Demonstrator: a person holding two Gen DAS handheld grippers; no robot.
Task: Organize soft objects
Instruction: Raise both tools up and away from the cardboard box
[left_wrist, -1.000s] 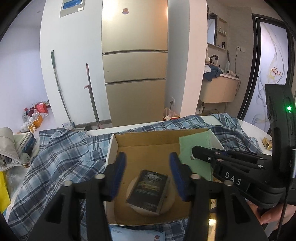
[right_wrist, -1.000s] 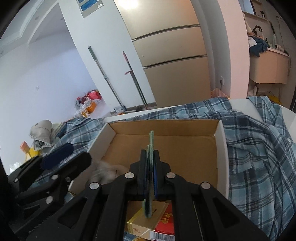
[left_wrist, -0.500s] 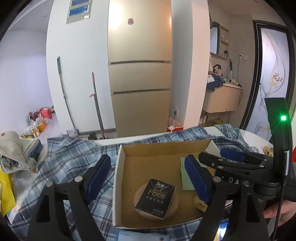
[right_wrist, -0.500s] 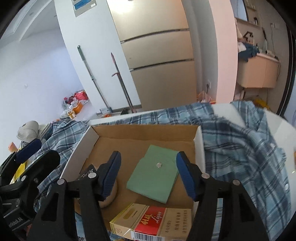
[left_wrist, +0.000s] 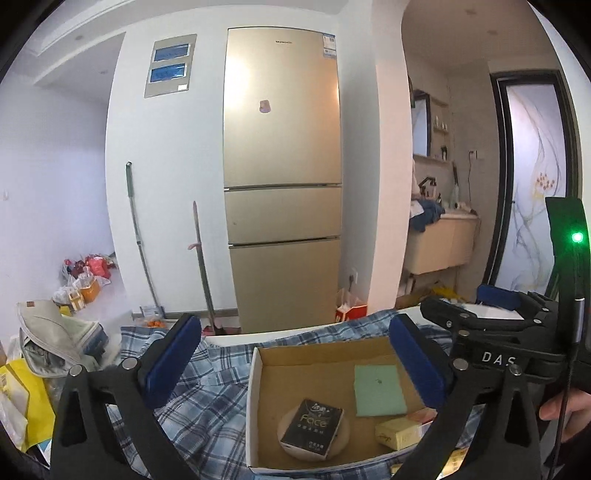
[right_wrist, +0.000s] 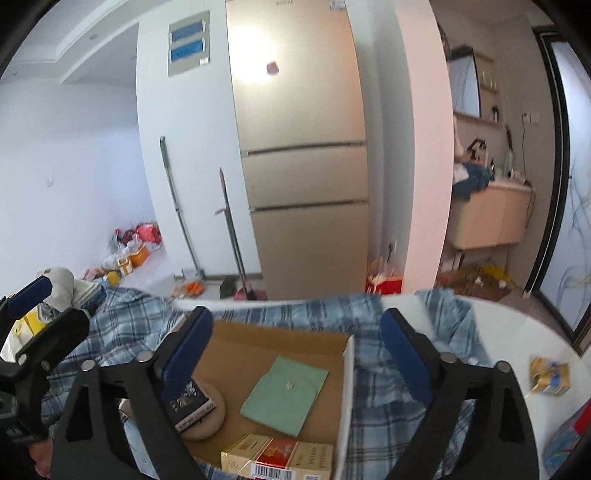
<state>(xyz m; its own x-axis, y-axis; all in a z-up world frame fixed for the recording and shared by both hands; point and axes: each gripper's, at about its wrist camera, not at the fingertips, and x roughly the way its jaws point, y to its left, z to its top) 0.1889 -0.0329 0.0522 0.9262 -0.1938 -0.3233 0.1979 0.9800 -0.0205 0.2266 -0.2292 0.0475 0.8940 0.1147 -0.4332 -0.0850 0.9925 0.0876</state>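
Observation:
An open cardboard box (left_wrist: 255, 398) (right_wrist: 345, 398) sits on a blue plaid cloth (left_wrist: 207, 402) (right_wrist: 388, 391). Inside lie a green folded cloth (left_wrist: 378, 389) (right_wrist: 284, 397), a black tissue pack (left_wrist: 312, 426) (right_wrist: 186, 406) on a round beige pad (left_wrist: 345, 434) (right_wrist: 212, 417), and a gold-and-red carton (left_wrist: 400, 434) (right_wrist: 277, 459). My left gripper (left_wrist: 295, 369) is open and empty, raised above and behind the box. My right gripper (right_wrist: 295, 354) is open and empty above the box; it also shows in the left wrist view (left_wrist: 484, 310).
A gold fridge (left_wrist: 282, 206) stands behind the table, with two long handles (left_wrist: 138, 240) leaning on the wall. Bags and a yellow packet (left_wrist: 26, 402) clutter the left. A small gold box (right_wrist: 548, 374) lies on the white table (right_wrist: 509, 332) at right.
The right gripper opened and let go of the green cloth, which now lies flat in the box. Both grippers opened wide and pulled up and back from the box.

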